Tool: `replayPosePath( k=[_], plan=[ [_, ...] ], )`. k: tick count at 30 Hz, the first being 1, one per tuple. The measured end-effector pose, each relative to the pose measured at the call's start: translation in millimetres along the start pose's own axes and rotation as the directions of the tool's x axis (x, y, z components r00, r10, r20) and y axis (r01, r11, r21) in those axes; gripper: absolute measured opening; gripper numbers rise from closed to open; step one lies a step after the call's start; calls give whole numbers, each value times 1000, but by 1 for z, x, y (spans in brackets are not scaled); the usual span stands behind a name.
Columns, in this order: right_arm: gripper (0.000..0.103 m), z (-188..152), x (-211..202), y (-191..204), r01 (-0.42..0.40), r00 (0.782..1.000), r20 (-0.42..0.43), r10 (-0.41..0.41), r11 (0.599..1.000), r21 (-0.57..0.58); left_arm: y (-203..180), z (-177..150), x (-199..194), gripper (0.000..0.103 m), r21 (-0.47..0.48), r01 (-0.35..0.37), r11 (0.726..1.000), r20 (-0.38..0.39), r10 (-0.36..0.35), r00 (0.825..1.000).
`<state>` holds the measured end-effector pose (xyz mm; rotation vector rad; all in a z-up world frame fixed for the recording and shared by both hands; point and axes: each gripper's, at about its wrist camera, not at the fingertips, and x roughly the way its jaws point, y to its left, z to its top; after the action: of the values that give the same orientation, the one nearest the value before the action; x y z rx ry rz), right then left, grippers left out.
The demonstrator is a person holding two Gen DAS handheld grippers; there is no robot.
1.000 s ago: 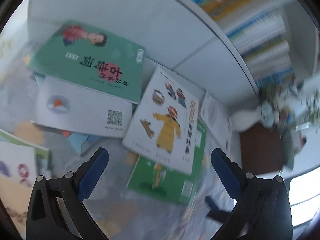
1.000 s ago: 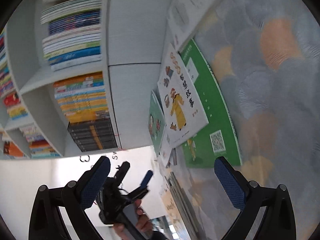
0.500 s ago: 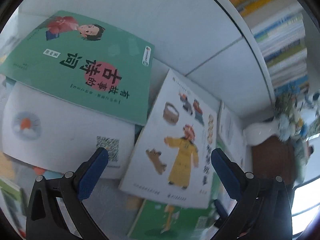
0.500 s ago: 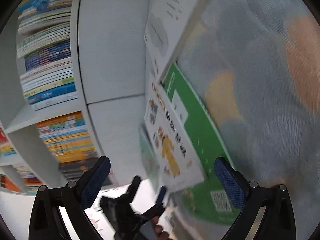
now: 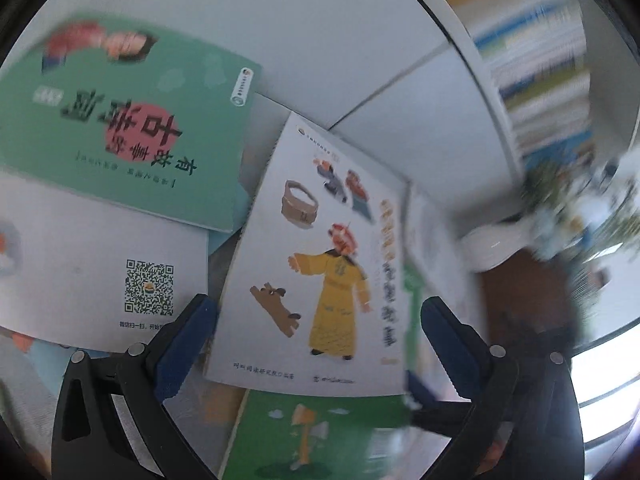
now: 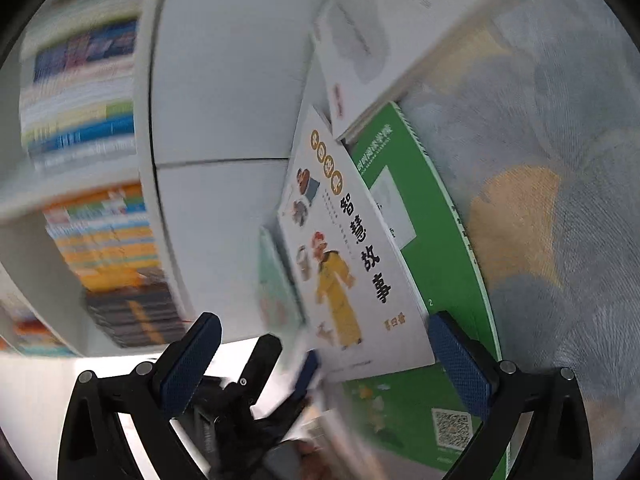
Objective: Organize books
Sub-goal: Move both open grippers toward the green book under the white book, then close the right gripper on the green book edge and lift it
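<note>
A white picture book with a yellow-robed figure (image 5: 320, 260) lies on a green book (image 5: 320, 432) on the patterned rug. My left gripper (image 5: 316, 340) is open, and its fingers straddle the white book's near edge. Left of it lie a teal book (image 5: 132, 120) and a white book with a QR code (image 5: 100, 260). In the right wrist view my right gripper (image 6: 326, 360) is open, low over the same white picture book (image 6: 348, 264) and green book (image 6: 436, 264). The left gripper (image 6: 290, 356) shows at that book's far corner.
A white bookshelf (image 5: 320, 40) full of books (image 6: 88, 120) stands right behind the pile. Another white book (image 6: 360, 40) leans over the green one. A white vase (image 5: 492, 244) sits on a brown table (image 5: 528, 300). The grey and orange rug (image 6: 540, 220) lies bare to the right.
Both grippers have moved in closer to the white picture book. The left gripper's fingers now sit either side of its near edge. Both stay open.
</note>
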<state>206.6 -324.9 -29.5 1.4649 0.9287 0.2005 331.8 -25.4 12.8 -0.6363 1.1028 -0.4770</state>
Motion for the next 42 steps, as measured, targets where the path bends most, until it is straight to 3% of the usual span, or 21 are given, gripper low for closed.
replayPosePath(
  k=[3, 4, 5, 6, 7, 8, 9, 10, 13, 15, 16, 18, 19, 21, 22, 24, 27, 31, 38, 40, 42],
  plan=[
    [103, 10, -2, -12, -96, 992, -67, 102, 991, 88, 11, 5, -1, 101, -71, 79, 994, -22, -80, 997],
    [103, 11, -1, -13, -127, 988, -80, 135, 987, 96, 13, 4, 1, 94, -97, 127, 987, -46, -132, 990],
    [103, 11, 0, -14, -189, 975, -101, 200, 976, 106, 14, 1, 11, 89, -165, 263, 951, -105, -282, 954],
    [103, 10, 6, -14, -287, 939, -150, 309, 946, 149, 16, -6, 18, 89, -237, 350, 906, -156, -391, 907],
    [103, 6, 15, -15, -358, 897, -192, 397, 910, 210, 14, -13, 29, 89, -292, 381, 877, -200, -446, 873],
    [103, 1, 20, -16, -368, 886, -201, 417, 898, 243, 10, -17, 38, 89, -301, 349, 887, -228, -422, 877],
    [103, 0, 23, -17, -333, 906, -190, 377, 915, 230, 4, -19, 41, 83, -258, 298, 919, -229, -358, 905],
    [96, -1, 21, -19, -276, 937, -163, 309, 941, 197, -2, -20, 40, 83, -224, 279, 934, -223, -328, 918],
    [96, -2, 11, -23, -251, 955, -110, 276, 947, 199, -1, -21, 36, 83, -222, 251, 942, -199, -296, 934],
    [103, 2, -8, -22, -126, 991, -25, 131, 981, 150, 5, -18, 26, 83, -255, 211, 944, -159, -256, 954],
    [103, 3, -17, -19, -62, 998, 16, 61, 992, 110, 6, -15, 18, 83, -255, 170, 952, -128, -208, 970],
    [103, 3, -24, -15, -45, 999, 19, 43, 996, 77, 4, -6, 5, 86, -195, 77, 978, -70, -93, 993],
    [103, 3, -27, -14, -37, 999, 29, 35, 997, 73, 0, -2, 3, 91, -151, -1, 989, -60, -8, 998],
    [103, 6, -37, -10, -9, 995, 99, 5, 999, 40, -4, 4, 11, 91, -95, -134, 986, -98, 125, 987],
    [103, 10, -42, -5, 28, 988, 150, -28, 1000, 5, 0, 2, 17, 91, -101, -137, 985, -140, 122, 983],
    [103, 25, -46, 4, 88, 978, 196, -71, 993, -79, 3, 1, 18, 100, -134, -74, 988, -126, 57, 990],
    [103, 43, -37, 2, 36, 991, 133, -19, 992, -122, 7, 0, 25, 101, -195, 4, 981, -131, -31, 991],
    [103, 38, -28, 4, 56, 995, 89, -41, 983, -175, -1, -4, 29, 101, -125, -4, 992, -131, -13, 991],
    [103, 11, 2, 17, 44, 995, -70, -65, 960, -276, -16, -13, 26, 100, -3, 5, 1000, -158, -5, 987],
    [103, 6, 10, 12, -12, 991, -135, -21, 972, -236, -20, -19, 23, 98, 48, -25, 999, -144, 31, 989],
    [103, -4, 17, 18, 41, 990, -121, -79, 957, -286, -25, -23, 22, 96, 102, -61, 993, -128, 74, 989]
  ],
)
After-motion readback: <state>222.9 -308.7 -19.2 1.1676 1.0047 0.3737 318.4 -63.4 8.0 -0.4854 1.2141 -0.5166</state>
